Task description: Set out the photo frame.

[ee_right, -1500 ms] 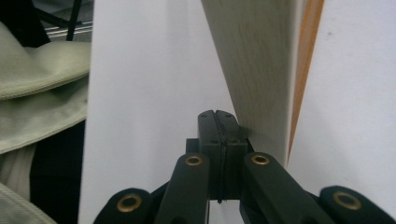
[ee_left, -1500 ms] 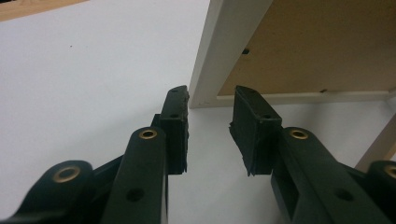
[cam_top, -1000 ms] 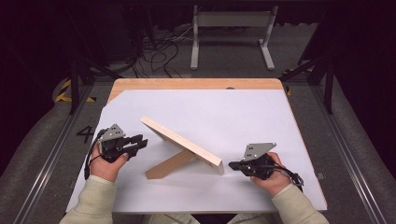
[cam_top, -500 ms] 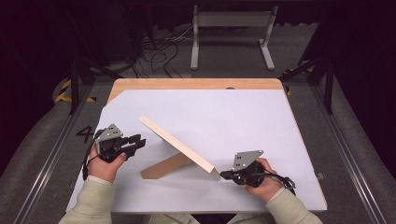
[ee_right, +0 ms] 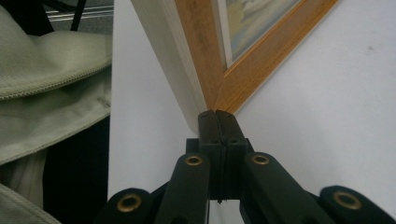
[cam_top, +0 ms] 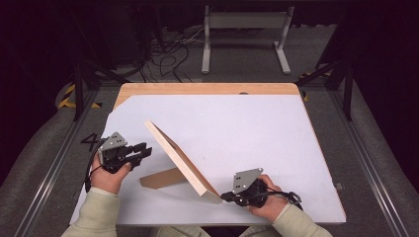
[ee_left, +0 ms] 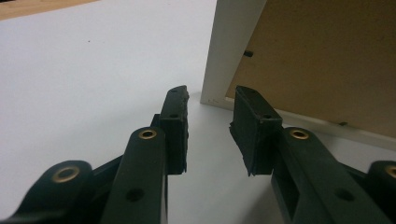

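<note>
Since a second ago my right hand-held gripper [cam_top: 228, 196] has slid left along the worktop [cam_top: 257, 128], and the picture frame [cam_top: 180, 159] has swung with it. The frame stands tilted on its brown back stand [cam_top: 160, 178] near the worktop's front. My right jaws are pressed together, tips touching the frame's near corner. My left hand-held gripper [cam_top: 144, 150] sits beside the frame's back, jaws apart, holding nothing.

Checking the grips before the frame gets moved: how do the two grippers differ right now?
The left gripper has its jaws apart with nothing between them; the right gripper has its jaws shut together. The left points at the picture frame's back, short of its corner; the right's tips sit against the frame's near front corner. Both lie low over the white table, each held in a hand.
</note>
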